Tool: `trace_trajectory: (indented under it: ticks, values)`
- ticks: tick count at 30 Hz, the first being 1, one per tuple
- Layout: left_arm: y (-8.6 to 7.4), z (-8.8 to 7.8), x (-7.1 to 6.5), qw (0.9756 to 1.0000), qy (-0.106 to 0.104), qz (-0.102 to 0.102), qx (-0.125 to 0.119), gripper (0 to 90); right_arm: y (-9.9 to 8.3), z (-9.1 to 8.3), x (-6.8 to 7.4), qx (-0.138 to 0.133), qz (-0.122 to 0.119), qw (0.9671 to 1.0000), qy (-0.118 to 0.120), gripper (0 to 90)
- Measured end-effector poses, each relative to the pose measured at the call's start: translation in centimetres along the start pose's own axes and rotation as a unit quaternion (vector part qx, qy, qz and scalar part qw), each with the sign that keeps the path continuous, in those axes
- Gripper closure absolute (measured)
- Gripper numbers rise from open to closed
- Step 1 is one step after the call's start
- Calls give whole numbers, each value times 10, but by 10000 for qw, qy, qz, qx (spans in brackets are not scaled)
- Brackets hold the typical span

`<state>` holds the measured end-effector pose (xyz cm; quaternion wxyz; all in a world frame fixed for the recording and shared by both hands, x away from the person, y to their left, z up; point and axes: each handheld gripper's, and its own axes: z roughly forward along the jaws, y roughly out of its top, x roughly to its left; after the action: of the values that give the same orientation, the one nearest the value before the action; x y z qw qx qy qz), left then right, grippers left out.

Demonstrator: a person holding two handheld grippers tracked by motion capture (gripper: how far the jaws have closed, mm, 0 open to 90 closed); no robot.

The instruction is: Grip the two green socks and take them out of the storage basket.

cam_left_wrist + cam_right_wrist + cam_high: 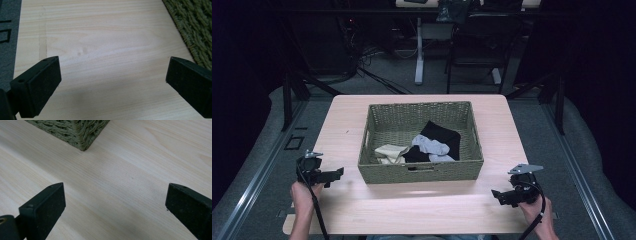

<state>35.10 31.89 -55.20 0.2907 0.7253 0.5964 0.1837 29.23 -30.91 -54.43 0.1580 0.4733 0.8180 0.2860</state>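
Both grippers, left gripper [337, 173] and right gripper [497, 195], wait spread-jawed and empty at the tabletop's [422, 207] near corners, flanking the woven basket [422, 172] of socks [432, 146].

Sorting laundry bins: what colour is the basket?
Olive green basket, seen best in the high view.

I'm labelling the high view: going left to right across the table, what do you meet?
Left gripper → cream cloth in the woven basket → light grey cloth → right gripper.
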Motion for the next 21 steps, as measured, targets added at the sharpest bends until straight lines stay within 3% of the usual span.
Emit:
trace_trajectory:
  ticks: [8, 12, 21]
  values:
    - [10, -13, -1, 9998, -168, -85, -92, 1, 0, 0, 1, 26, 11, 10000, 6, 23]
    - [25, -28, -6, 9991, -299, -56, -279, 1, -1, -3, 0, 8, 81, 10000, -15, 23]
    - [57, -46, -27, 9984, -431, 294, -235, 0, -3, -5, -1, 17, 146, 9999, -12, 23]
